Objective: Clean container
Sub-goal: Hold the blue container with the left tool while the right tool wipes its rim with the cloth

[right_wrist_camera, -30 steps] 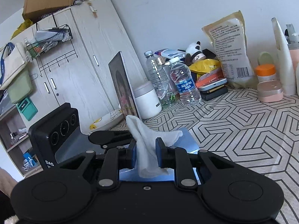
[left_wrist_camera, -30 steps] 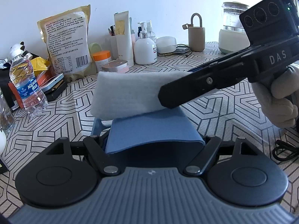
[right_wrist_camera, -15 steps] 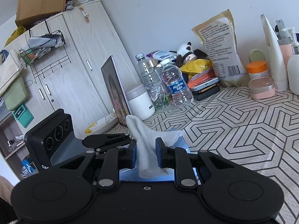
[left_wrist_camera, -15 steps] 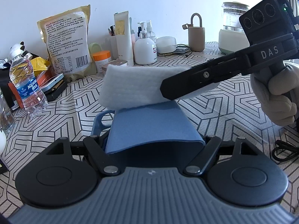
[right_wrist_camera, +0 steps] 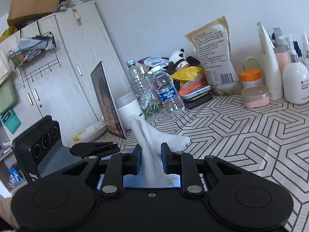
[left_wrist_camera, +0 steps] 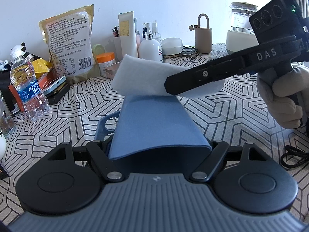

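- the right gripper (right_wrist_camera: 150, 159) had its blue pads (right_wrist_camera: 137, 161) pinched narrow on a folded white wipe (right_wrist_camera: 152, 147), most of which stood loose beyond the fingertips.
- the left gripper (left_wrist_camera: 158, 147) clamped the near end of the blue container (left_wrist_camera: 154, 123), the fingers spread about as wide as that container; the pads themselves were hidden behind its walls.
- the container was tilted up off the patterned tablecloth (left_wrist_camera: 222, 116), its far edge meeting the wipe's lower edge, with a blue loop handle (left_wrist_camera: 108, 121) low on its left.
- risk, as i judged it: the floppy free end of the wipe could fold or drag out of the pinch if pushed hard along the blue surface.
- a strong push could also twist the container in the left grip, since only one end was held.
- room was open right and forward over the tablecloth; to the left a water bottle (left_wrist_camera: 29, 89) stood near, and a pump bottle (left_wrist_camera: 150, 48) and an orange-lidded jar (left_wrist_camera: 106, 61) lined the back wall, so a wide sweep could topple them.
- a black cable (left_wrist_camera: 295, 158) lay near the right edge.
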Tool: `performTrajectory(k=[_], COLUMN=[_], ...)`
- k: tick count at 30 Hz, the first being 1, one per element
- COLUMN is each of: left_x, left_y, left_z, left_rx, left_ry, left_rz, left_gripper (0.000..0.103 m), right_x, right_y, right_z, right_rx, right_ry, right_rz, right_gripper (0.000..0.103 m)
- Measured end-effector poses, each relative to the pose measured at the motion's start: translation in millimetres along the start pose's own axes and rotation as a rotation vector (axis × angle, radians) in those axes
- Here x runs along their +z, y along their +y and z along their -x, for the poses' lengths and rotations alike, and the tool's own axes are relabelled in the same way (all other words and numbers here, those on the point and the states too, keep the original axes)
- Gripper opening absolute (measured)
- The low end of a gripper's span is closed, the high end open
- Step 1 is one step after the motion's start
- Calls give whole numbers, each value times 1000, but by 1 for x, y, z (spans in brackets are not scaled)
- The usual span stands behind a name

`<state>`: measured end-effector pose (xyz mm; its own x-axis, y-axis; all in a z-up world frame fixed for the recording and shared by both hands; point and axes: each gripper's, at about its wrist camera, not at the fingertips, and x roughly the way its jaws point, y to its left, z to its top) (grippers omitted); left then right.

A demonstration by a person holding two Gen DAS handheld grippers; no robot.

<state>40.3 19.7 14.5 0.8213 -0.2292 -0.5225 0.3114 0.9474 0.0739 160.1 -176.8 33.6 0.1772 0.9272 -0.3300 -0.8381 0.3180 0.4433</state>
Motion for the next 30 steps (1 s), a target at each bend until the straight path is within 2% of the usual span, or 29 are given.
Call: performTrajectory(k=[15, 23, 30], left_x=[0, 0, 0], left_y=[0, 0, 0], left_z=[-1, -1, -1], left_rx=[-1, 0, 0], left_ry=[0, 0, 0], left_rz=[0, -3, -3], left_gripper=[78, 78, 78], right_x=[-2, -3, -2], right_y=[19, 18, 10], right_z=[-10, -10, -8], right_rx=[170, 177, 136], right_ry=[52, 52, 36], right_rz=[56, 38, 8], right_gripper=[23, 23, 23])
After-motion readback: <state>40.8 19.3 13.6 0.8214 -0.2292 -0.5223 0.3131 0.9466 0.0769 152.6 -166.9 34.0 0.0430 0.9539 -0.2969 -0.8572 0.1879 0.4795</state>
